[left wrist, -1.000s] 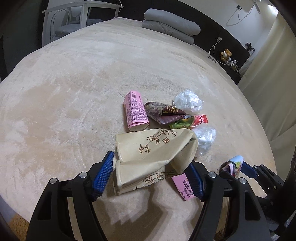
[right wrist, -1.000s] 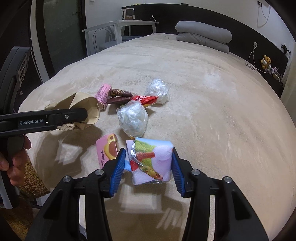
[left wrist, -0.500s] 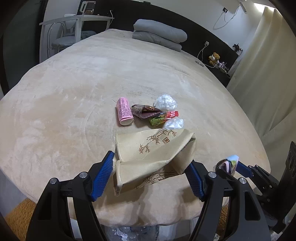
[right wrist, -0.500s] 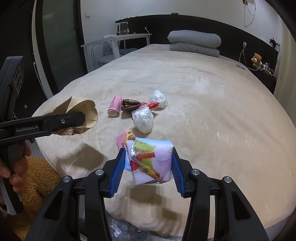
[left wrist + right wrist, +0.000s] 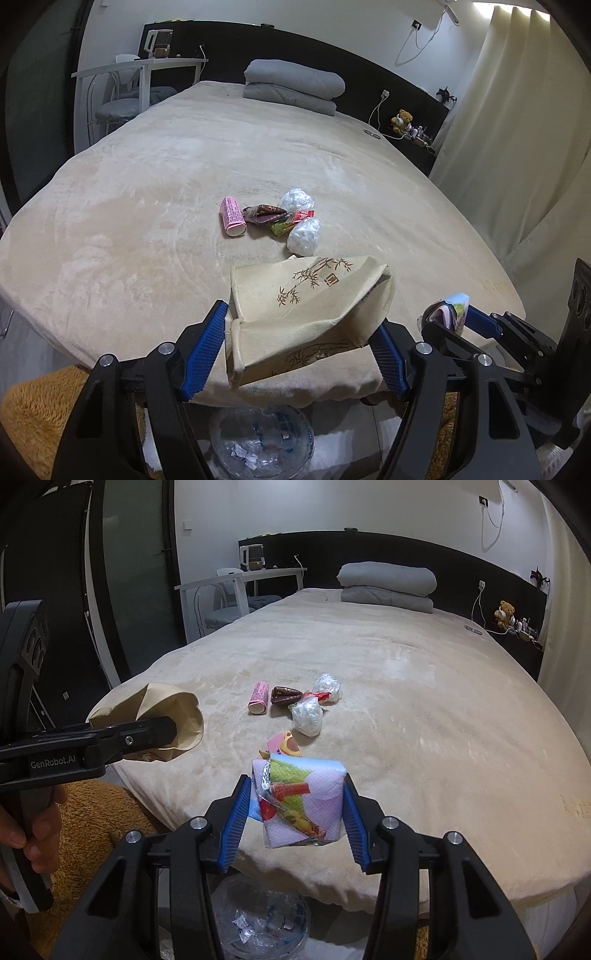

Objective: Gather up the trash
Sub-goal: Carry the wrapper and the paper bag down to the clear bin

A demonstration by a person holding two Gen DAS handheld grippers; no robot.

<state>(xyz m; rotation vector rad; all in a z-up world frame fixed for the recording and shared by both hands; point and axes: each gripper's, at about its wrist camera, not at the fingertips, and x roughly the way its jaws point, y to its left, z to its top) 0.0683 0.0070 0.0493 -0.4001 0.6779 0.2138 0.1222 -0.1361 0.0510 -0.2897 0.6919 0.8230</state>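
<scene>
My left gripper (image 5: 301,350) is shut on a crumpled beige paper bag (image 5: 306,314) with a bamboo print, held above the bed's front edge. The bag also shows in the right wrist view (image 5: 166,716). My right gripper (image 5: 295,816) is shut on a colourful tissue pack (image 5: 301,801), seen at the right of the left wrist view (image 5: 448,308). A clear-lined trash bin (image 5: 260,441) stands on the floor below both grippers (image 5: 258,919). On the bed lie a pink tube (image 5: 232,216), a brown wrapper (image 5: 263,214), a red-green wrapper (image 5: 291,221), two crumpled clear plastics (image 5: 303,236) and a pink wrapper (image 5: 282,744).
The beige bed (image 5: 147,206) fills the view, with folded grey bedding (image 5: 291,86) at its head. A white desk and chair (image 5: 122,92) stand at the left, curtains (image 5: 524,147) at the right. A shaggy orange rug (image 5: 33,417) lies on the floor.
Both grippers have pulled back from the bed and risen with their loads. The bed's front edge and the trash bin below have come into view.
</scene>
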